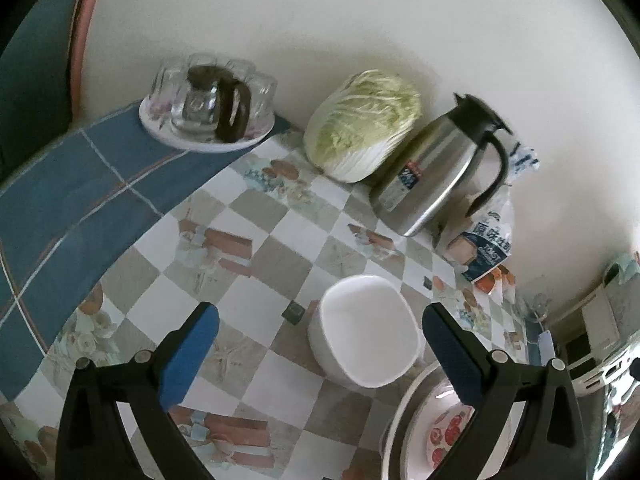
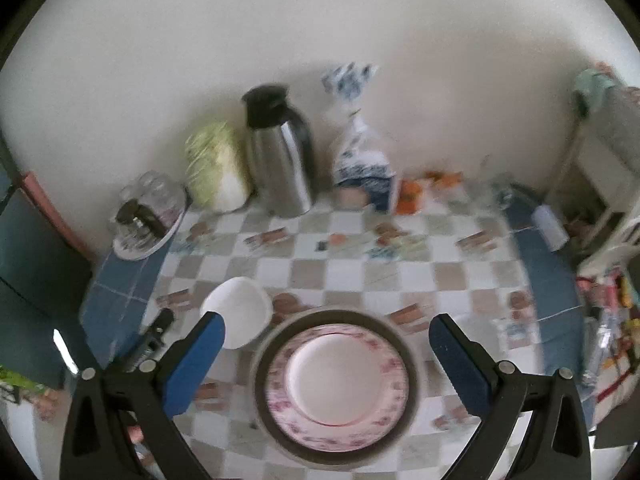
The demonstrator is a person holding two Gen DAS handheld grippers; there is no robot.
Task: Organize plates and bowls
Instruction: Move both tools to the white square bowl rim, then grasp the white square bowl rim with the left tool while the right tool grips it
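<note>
A white bowl (image 1: 366,340) stands on the checkered table, just ahead of my open, empty left gripper (image 1: 320,356) and between its blue pads. It also shows in the right wrist view (image 2: 240,310), left of a pink floral plate (image 2: 338,386) that lies on a larger dark-rimmed plate (image 2: 408,344). My right gripper (image 2: 326,368) is open and empty, hovering above these stacked plates. In the left wrist view the stacked plates (image 1: 436,428) sit at the lower right, partly hidden by the right finger.
Along the wall stand a tray of glasses (image 1: 208,100), a napa cabbage (image 1: 360,124), a steel thermos jug (image 1: 436,164) and a bag of bread (image 1: 484,240). A blue cloth (image 1: 80,176) covers the table's left side. The other gripper (image 2: 156,336) shows at left.
</note>
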